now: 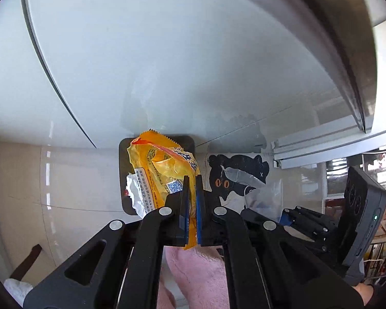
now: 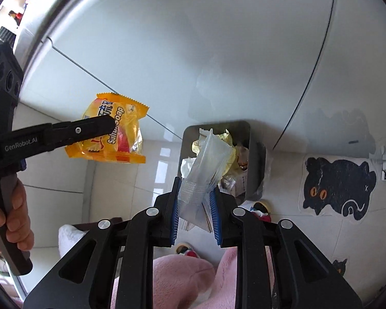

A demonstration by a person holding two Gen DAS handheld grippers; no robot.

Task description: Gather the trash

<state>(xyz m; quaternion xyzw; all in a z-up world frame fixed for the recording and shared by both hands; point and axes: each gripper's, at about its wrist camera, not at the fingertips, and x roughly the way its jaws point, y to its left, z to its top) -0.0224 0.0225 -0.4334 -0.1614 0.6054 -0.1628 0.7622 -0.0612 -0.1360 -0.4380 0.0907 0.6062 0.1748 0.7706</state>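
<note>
Trash bin [image 2: 253, 154]: dark, box-shaped, rounded corners, standing on glossy pale floor tiles [image 2: 64, 175] against a smooth white cabinet front [image 2: 193, 51]; heaped inside with crumpled yellowish film, white paper and small cartons. Above the bin, a crinkly orange-yellow soap wrapper [image 1: 162, 170], glossy plastic with a serrated end seam and printed text, clamped flat between the blue ribbed pads of the left gripper [image 1: 192, 180], jaws pressed together on it. Also over the bin's near rim, a clear, limp plastic pouch [image 2: 205, 164] with a zip strip, pinched between the blue ribbed pads of the right gripper [image 2: 194, 182], jaws narrowly apart around the folded film. Right of the bin, a flat black cat-shaped mat [image 2: 337, 185] with orange eyes on the floor. Near the bin's base, fluffy pink fabric [image 2: 182, 275] below the black gripper linkages. A hand [image 2: 10, 216] wrapped around the left gripper's grey handle.
</note>
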